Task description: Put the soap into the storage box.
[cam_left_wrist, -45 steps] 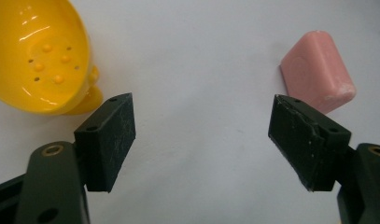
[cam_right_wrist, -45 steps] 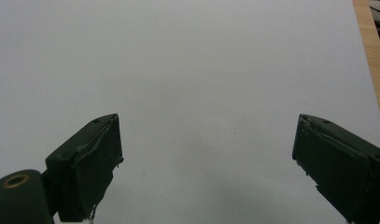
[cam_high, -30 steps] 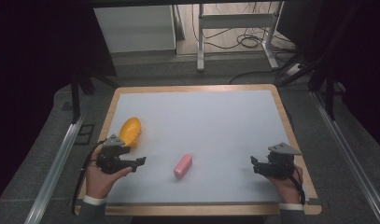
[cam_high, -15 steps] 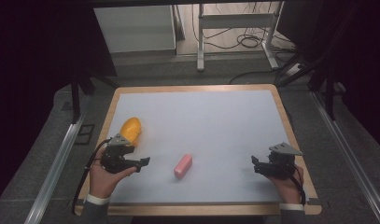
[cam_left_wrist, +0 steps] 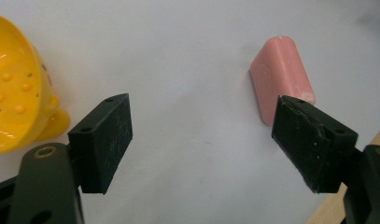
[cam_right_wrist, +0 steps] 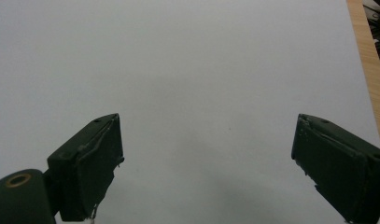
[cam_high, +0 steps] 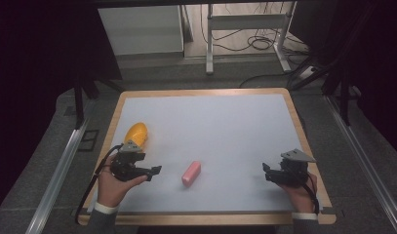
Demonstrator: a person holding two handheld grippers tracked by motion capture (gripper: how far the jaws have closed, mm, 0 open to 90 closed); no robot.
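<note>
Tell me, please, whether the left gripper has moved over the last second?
Yes. In the high view the left gripper has shifted toward the near edge of the table, away from the yellow toy, and its tips sit closer to the pink block.

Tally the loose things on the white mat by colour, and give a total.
Yellow: 1, the perforated yellow bowl
Pink: 1, the pink block
Total: 2

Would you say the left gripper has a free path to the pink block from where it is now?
Probably yes. The left gripper is open, its jaws pointing toward the pink block, with bare white mat between them. The yellow strainer sits behind, out of the way.
</note>
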